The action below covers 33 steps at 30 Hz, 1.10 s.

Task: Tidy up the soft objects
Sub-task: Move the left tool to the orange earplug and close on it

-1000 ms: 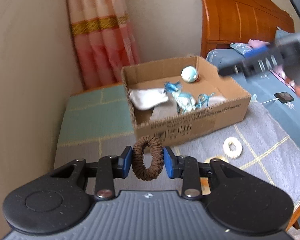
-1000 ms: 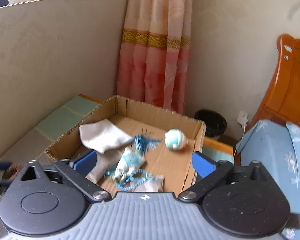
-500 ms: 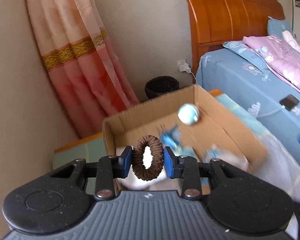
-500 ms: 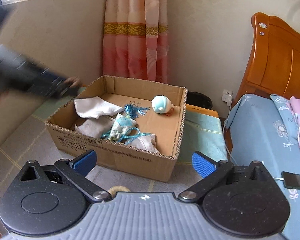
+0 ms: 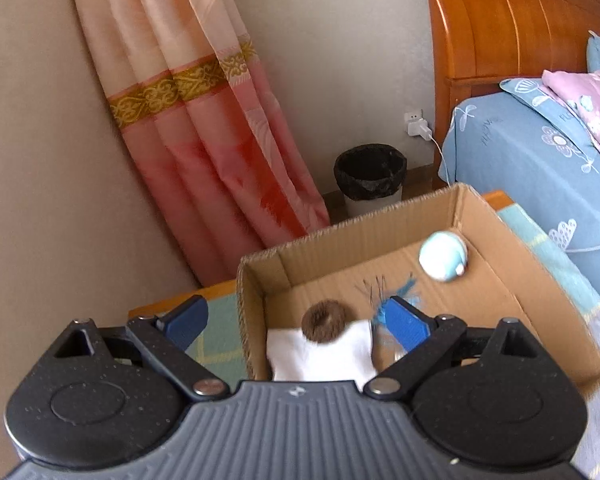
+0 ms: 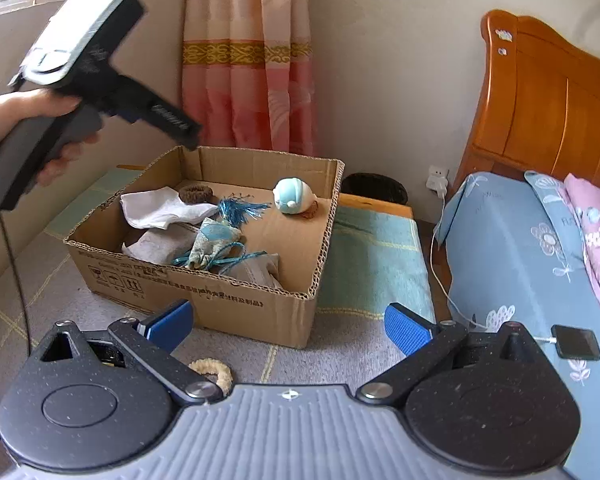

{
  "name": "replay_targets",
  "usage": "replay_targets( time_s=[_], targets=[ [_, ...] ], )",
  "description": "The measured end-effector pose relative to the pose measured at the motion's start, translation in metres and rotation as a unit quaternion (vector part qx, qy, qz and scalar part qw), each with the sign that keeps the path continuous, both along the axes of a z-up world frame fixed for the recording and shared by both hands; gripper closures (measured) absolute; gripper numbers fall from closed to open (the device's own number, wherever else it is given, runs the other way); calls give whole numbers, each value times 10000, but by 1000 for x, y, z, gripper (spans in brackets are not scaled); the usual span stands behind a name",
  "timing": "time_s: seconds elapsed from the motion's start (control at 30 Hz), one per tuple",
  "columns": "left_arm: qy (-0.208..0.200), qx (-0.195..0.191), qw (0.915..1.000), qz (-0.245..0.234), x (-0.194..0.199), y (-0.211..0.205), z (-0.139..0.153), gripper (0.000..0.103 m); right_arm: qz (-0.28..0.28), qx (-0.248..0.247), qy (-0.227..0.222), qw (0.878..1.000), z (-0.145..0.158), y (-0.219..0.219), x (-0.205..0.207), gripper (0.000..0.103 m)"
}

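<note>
Brown fuzzy scrunchie [image 5: 324,321] in cardboard box [image 6: 236,296]: light, squashy. Left gripper [image 5: 296,322] fingers opening, nothing between. Cream scrunchie [image 6: 214,372] next: pinch across band. Right gripper [image 6: 288,322] fingers wide, empty.

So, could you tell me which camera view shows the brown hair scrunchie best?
The left wrist view: the brown hair scrunchie lies close, on the white cloth in the cardboard box. The right wrist view shows it small and far, partly hidden by that cloth.
</note>
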<state>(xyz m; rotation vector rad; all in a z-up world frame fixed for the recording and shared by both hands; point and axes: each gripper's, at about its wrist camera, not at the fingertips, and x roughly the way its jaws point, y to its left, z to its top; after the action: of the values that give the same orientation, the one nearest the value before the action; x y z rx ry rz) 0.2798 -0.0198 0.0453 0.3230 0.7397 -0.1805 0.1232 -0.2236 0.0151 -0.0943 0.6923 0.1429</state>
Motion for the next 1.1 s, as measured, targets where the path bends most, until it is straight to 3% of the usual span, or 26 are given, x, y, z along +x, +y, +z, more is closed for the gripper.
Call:
replay_targets(
  time_s=[0.47, 0.83, 1.1],
  targets=[
    [-244, -195, 9995, 29, -100, 32, 20, 3, -34, -97, 176, 9998, -8, 6, -24, 0],
    [-98, -459, 9989, -13, -164, 36, -18, 3, 56, 10, 138, 9999, -13, 5, -49, 0],
    [223, -778, 9967, -22, -188, 40, -52, 3, 322, -1, 331, 9989, -29, 9, -58, 0]
  ],
)
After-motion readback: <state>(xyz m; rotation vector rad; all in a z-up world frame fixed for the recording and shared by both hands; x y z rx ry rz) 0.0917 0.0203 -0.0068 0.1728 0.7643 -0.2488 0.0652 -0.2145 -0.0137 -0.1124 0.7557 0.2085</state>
